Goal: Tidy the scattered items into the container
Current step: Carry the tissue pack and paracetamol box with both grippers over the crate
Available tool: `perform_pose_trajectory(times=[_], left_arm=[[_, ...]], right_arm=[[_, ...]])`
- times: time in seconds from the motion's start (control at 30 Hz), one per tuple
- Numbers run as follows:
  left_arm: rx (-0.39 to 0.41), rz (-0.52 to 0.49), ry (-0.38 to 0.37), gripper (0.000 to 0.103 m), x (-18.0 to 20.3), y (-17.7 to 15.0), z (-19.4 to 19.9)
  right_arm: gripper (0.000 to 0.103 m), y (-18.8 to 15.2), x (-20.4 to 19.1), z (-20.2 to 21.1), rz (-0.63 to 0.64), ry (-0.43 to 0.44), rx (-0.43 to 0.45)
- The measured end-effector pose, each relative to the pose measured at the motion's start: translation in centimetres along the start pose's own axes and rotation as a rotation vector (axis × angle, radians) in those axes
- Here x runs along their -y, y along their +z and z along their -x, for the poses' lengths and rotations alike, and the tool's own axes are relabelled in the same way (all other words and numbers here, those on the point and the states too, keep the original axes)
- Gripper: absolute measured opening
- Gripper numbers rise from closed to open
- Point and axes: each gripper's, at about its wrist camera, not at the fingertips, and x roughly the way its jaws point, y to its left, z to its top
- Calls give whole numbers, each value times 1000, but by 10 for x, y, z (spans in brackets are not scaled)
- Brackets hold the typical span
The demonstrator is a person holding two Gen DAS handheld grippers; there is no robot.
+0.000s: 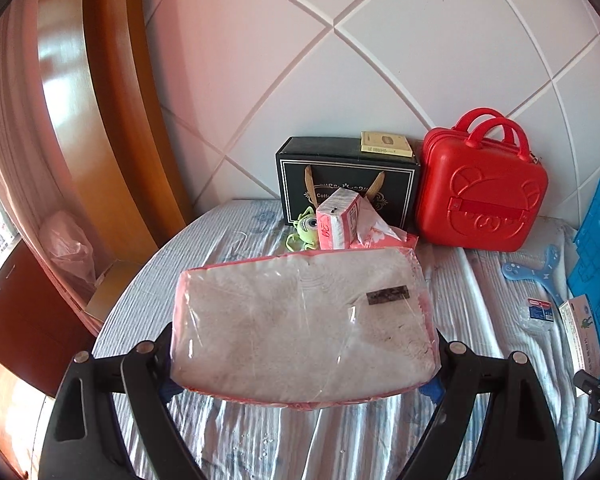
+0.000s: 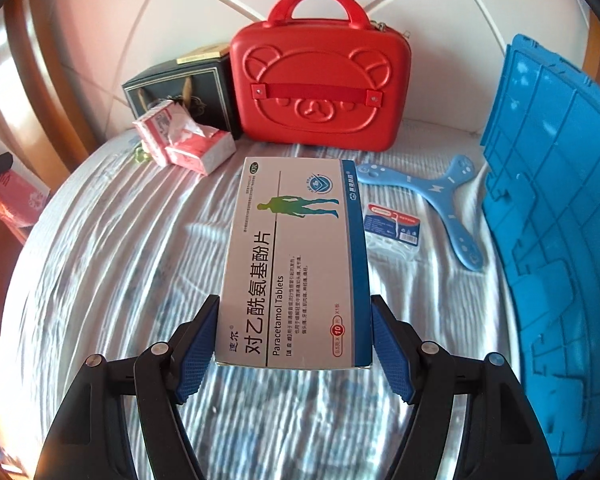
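The bed (image 2: 112, 280), covered in a pale striped sheet, fills the lower half of both views. At the right edge of the right wrist view stands the blue crate (image 2: 548, 208), the likely container; its ribbed outer wall is all that shows, so I cannot tell what is already inside.

Against the wall at the top centre sits a red case (image 2: 320, 80) with a bear face, and left of it a black gift box (image 2: 188, 92) with a small yellow box (image 1: 386, 143) on top. These look like bystanders rather than scattered items.

In the left wrist view, the left gripper (image 1: 304, 360) is clamped on a wrapped tissue pack (image 1: 300, 320), held in the lower centre clear of the sheet. In the right wrist view, the right gripper (image 2: 294, 340) pinches a tablet box (image 2: 296, 264) by its near end, its blue pads (image 2: 196, 356) pressing both long edges.

So two items are lifted and not yet in the crate. Still lying loose: a blue boomerang (image 2: 432, 196) right of centre, just beside the crate wall, a small floss pick box (image 2: 392, 226) touching or just beside it, two opened tissue packs (image 2: 184, 140) at the upper left near the gift box, and a small green toy (image 1: 306, 230) beside them.

By my judgement the task is early to midway. Nothing blocks the way to the crate, though its tall wall must be cleared from above.
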Motion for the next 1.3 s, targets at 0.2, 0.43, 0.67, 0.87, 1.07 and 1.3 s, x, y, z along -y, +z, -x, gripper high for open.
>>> perform_pose_trajectory(times=[0.2, 0.43, 0.67, 0.87, 1.07, 1.3], left_arm=[[28, 3, -9, 87, 12, 4, 51], [70, -16, -51, 87, 48, 15, 104], [123, -64, -124, 87, 103, 32, 153], [175, -111, -190, 87, 159, 50, 191], [207, -157, -247, 87, 219, 63, 215], [237, -219, -328, 87, 298, 77, 239]], right_arm=[[72, -7, 14, 51, 23, 45, 30], [72, -14, 39, 119, 56, 87, 97], [72, -18, 75, 173, 50, 116, 150], [72, -16, 114, 214, 35, 127, 210], [72, -16, 157, 251, 10, 129, 277], [72, -19, 209, 279, -25, 102, 325]])
